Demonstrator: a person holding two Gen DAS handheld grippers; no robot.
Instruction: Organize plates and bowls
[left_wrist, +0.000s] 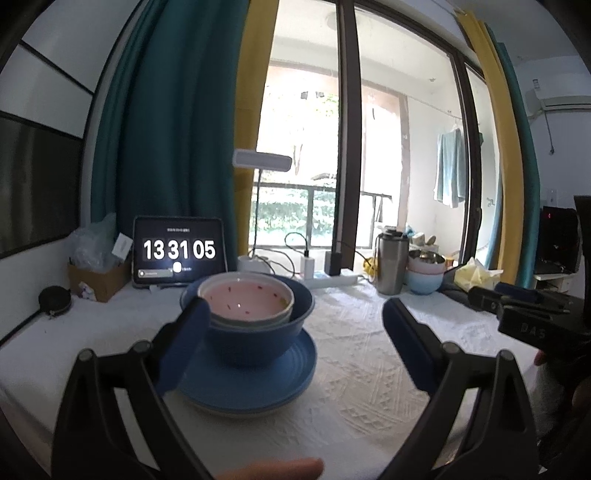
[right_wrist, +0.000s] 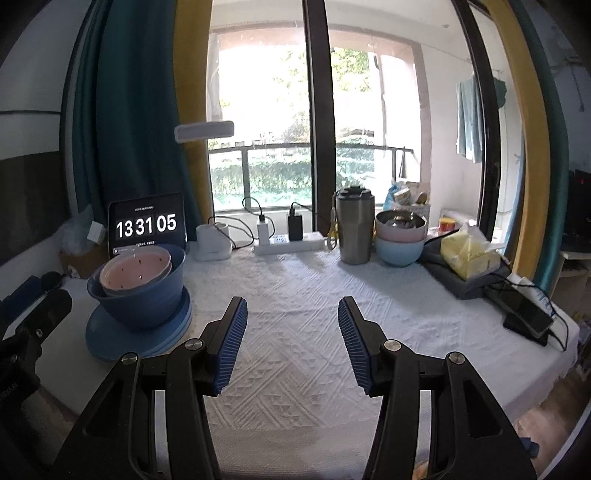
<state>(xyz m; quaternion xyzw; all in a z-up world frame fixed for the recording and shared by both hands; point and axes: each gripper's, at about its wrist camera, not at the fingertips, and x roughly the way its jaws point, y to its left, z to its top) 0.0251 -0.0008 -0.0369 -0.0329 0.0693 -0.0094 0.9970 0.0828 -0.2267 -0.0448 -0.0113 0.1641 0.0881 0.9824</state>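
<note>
At the left of the table (right_wrist: 295, 295), a pink bowl (right_wrist: 136, 271) is seen nested in a blue bowl (right_wrist: 144, 302), itself set on stacked blue plates (right_wrist: 110, 343). The left gripper (left_wrist: 291, 332) is spread open with nothing held, 1 pad just beside the blue bowl's rim. The right gripper (right_wrist: 291, 343) is parted and empty over bare cloth. At the far right, 2 more bowls (right_wrist: 400, 240) are stacked by a steel flask (right_wrist: 352, 230). The tall stack could be tipped if that rim were nudged sideways.

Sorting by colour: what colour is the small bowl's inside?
Pink with small dark specks, clearest in the left wrist view.
</note>
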